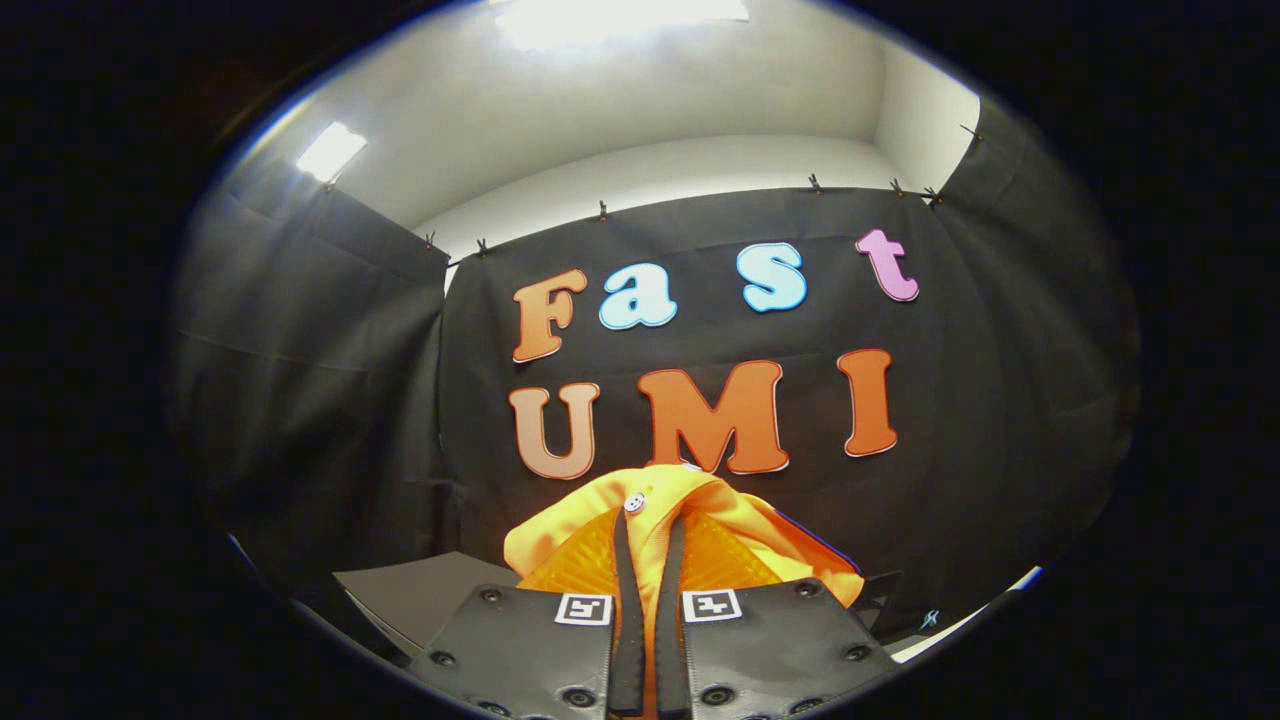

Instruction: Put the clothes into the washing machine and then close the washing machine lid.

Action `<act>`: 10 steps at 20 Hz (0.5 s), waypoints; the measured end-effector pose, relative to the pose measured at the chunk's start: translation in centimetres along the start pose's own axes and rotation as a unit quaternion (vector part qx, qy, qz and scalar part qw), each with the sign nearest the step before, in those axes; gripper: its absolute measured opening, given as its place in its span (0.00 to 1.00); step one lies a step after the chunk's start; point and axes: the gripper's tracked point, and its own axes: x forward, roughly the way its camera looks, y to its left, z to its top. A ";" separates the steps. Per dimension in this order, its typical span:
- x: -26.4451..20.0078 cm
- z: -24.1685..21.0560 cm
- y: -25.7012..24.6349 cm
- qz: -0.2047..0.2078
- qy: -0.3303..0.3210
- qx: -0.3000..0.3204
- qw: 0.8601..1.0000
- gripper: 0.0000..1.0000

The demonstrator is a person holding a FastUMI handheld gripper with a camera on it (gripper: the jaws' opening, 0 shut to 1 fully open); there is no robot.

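An orange-yellow garment [720, 525] with a small white button bunches up over and around my fingers, lifted in front of the black booth wall. My gripper [650, 525] is shut on it: both fingers [626, 590] stand nearly together with a fold of the cloth pinched between them. The cloth spills out to the left and right of the fingertips and hides what lies directly ahead.
A dark grey flat surface [430, 590] shows low to the left of the fingers. A pale edge [960, 625] shows low on the right. Black cloth walls close the space ahead and on both sides.
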 end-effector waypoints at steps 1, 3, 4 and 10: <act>-0.3 -0.9 -1.4 -0.005 0.007 -0.001 1.000 0.12; -0.9 -3.2 -4.2 -0.016 0.027 -0.002 0.999 0.12; -1.1 -4.6 -5.5 -0.023 0.039 -0.001 0.999 0.12; -0.7 -15.0 -11.6 -0.060 0.109 0.028 0.992 0.12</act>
